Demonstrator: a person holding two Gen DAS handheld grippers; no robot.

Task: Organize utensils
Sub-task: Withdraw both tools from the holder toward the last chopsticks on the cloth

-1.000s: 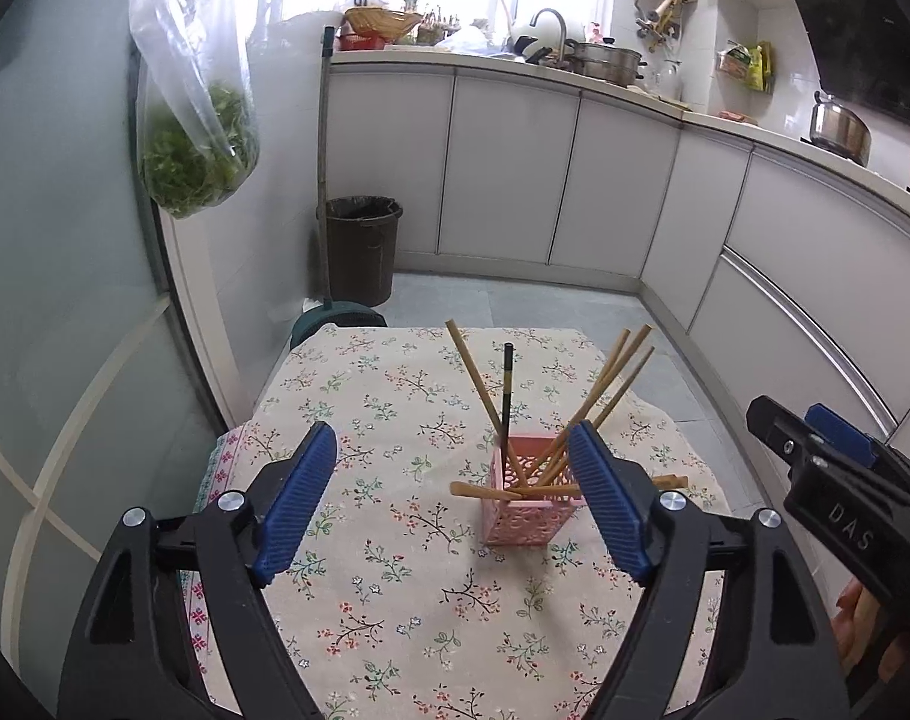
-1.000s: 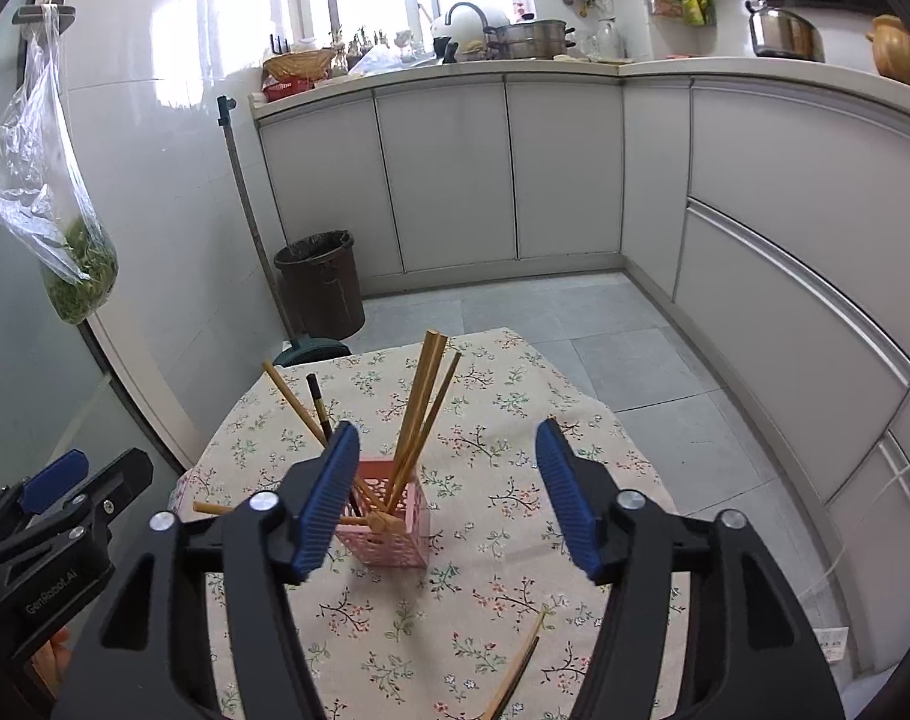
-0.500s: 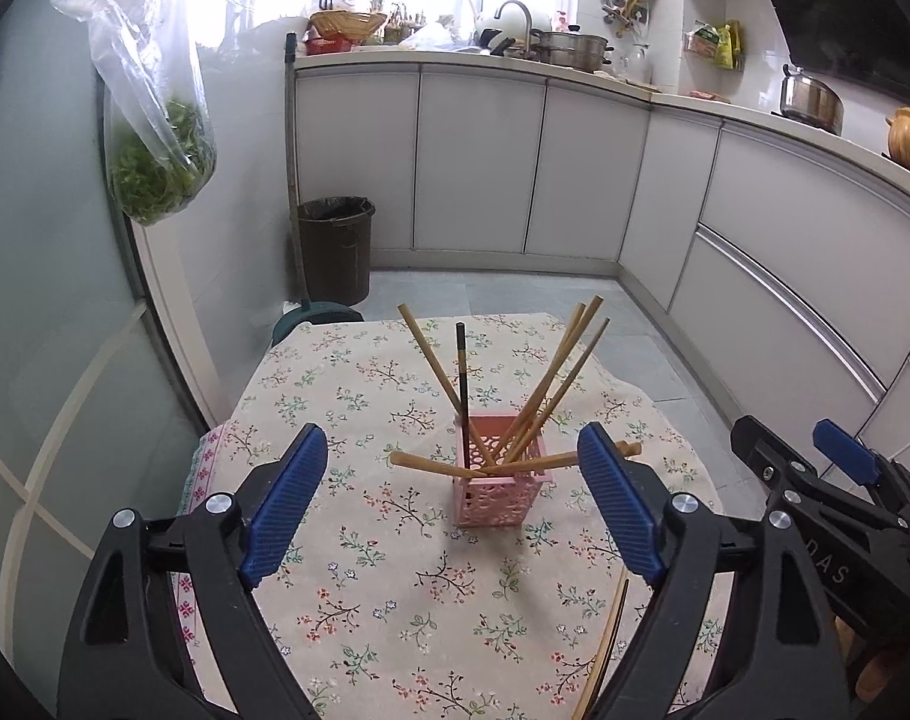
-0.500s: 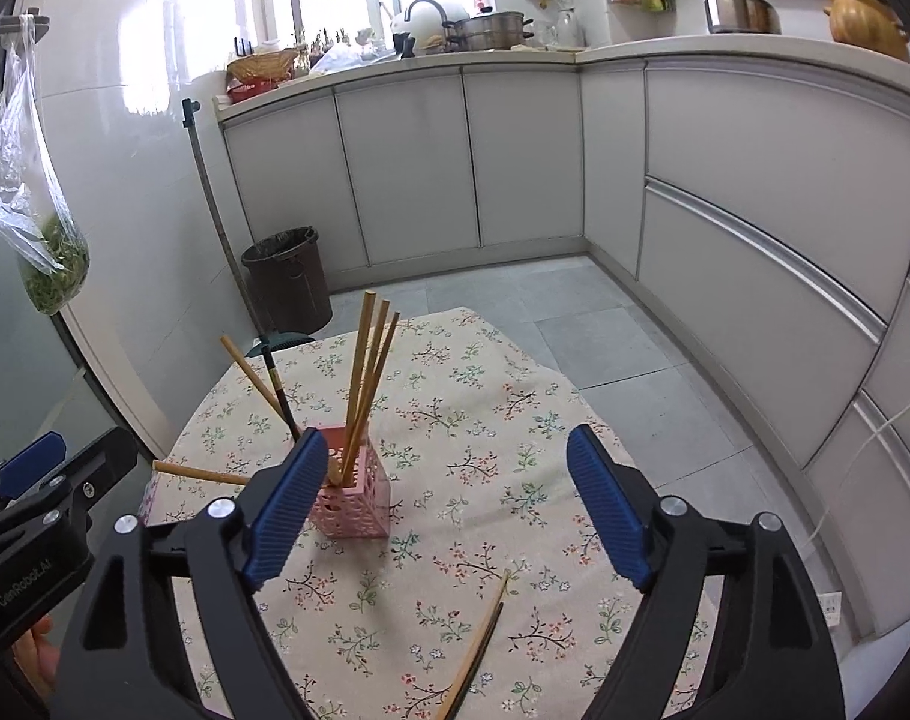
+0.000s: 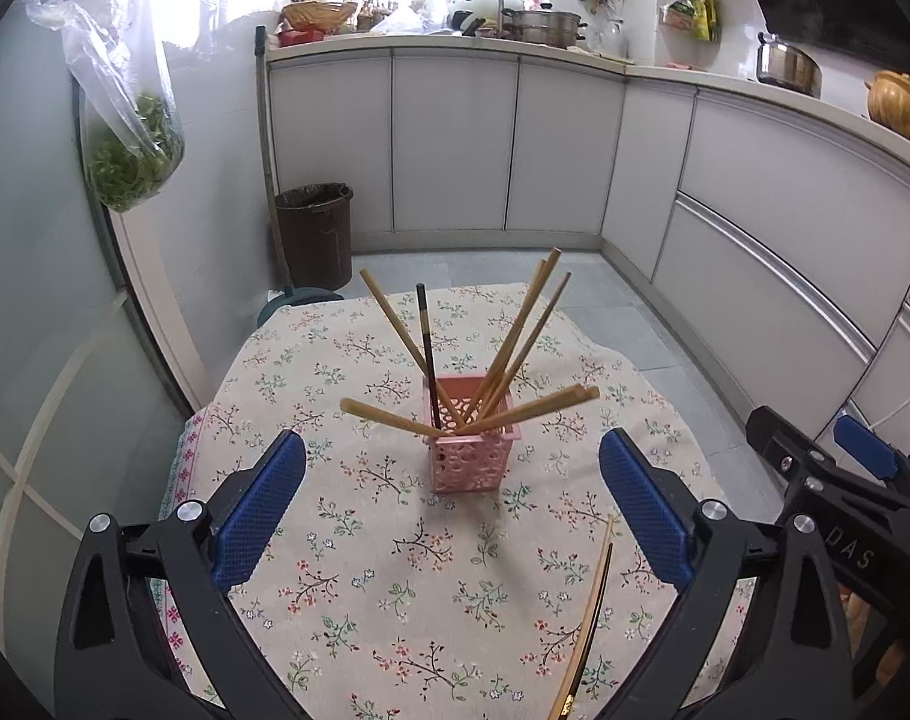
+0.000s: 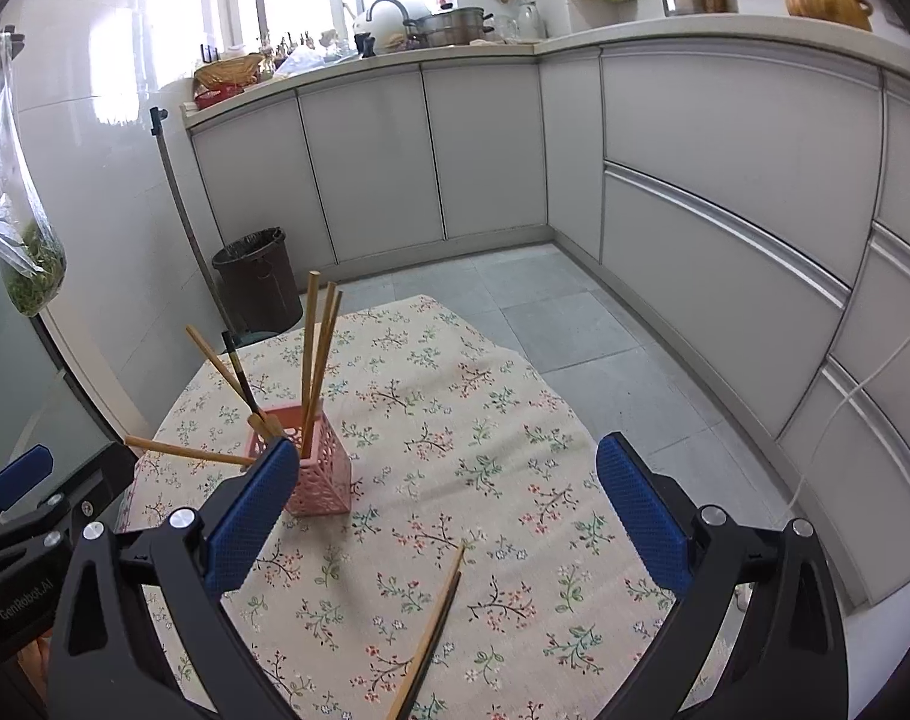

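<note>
While both grippers hang above the table with their blue pads spread wide and nothing between them, the pink holder stands upright on the floral cloth ahead of them. From the left wrist view the left gripper frames the holder: it sits beyond the fingertips, roughly centred in the gap, apart from both pads. Several wooden chopsticks lean out of it in a fan, a dark one stands nearly straight, and two more lie almost level across the rim, one tip pointing left, the other right. A loose pair of chopsticks lies flat on the cloth nearer the camera, just inside the left gripper's right finger and running toward the lower edge. From the right wrist view the right gripper is set off to the side: the holder is partly hidden behind its left finger, not within the gap. The loose pair lies on the cloth within that gap, below the fingertips, slanting from upper right to lower left, touching neither pad. Each view catches part of the other gripper at its edge. A bin stands on the floor by the cabinets beyond the table.
</note>
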